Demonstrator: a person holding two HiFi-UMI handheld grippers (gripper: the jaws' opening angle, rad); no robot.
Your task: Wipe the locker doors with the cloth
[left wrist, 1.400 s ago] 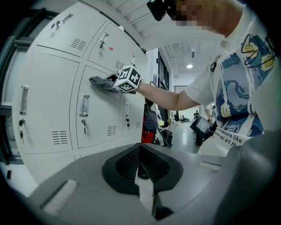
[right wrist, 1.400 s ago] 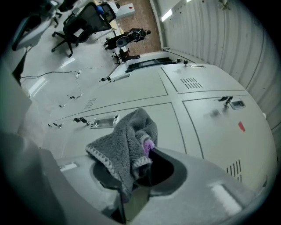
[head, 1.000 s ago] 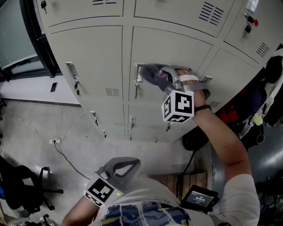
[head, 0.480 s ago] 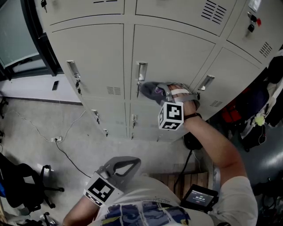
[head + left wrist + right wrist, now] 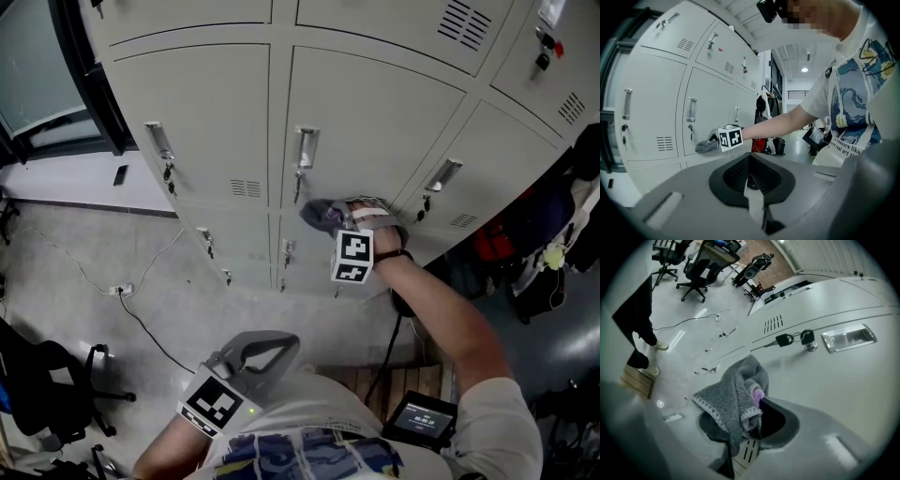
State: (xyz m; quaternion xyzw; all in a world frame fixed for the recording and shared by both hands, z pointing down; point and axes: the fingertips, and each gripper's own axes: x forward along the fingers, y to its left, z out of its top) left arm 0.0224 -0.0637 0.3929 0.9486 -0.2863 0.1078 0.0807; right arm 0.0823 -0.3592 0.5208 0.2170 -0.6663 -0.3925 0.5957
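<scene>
Grips one grey cloth in the right hand-held gripper, jaws clamped on it, pressed against the middle locker door at 5 o'clock from its handle. Holds the second, left hand-held gripper at 6 o'clock in the head view, jaws together on nothing, well apart from the lockers.

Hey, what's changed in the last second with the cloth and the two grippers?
The right gripper, shut on the cloth, slid down the middle locker door, from beside the handle to below it. The left gripper stayed low by the person's body, shut and empty.
</scene>
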